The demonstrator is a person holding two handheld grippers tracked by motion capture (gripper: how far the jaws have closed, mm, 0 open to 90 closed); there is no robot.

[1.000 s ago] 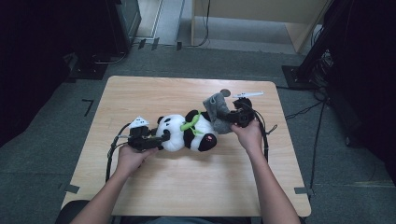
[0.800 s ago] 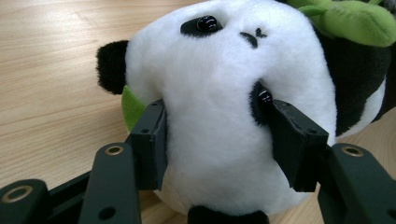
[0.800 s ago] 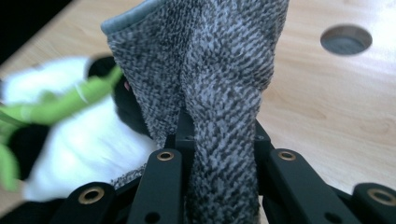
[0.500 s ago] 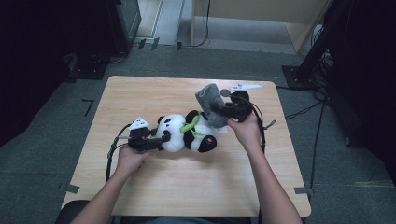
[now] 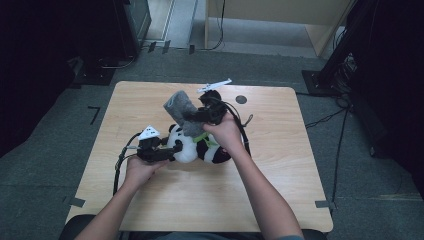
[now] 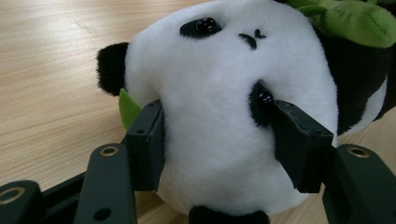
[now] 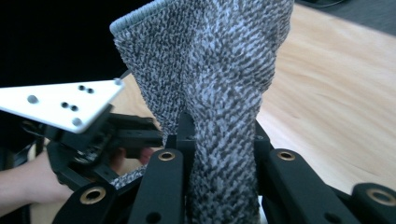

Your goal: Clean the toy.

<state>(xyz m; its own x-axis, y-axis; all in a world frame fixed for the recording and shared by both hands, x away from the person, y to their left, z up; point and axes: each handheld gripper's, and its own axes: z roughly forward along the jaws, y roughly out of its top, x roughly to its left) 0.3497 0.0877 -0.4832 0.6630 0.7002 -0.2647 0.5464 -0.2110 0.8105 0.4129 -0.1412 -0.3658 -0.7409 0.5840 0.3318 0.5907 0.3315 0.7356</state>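
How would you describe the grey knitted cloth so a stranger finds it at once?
Look at the wooden table, then the plush panda near its middle. Just above it, the right hand-held gripper holds up the grey knitted cloth, the one speckled, woven item there.

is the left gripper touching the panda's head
Touching. In the left gripper view, the left gripper has both black jaws pressed into the white plush of the panda, one on each side of its head.
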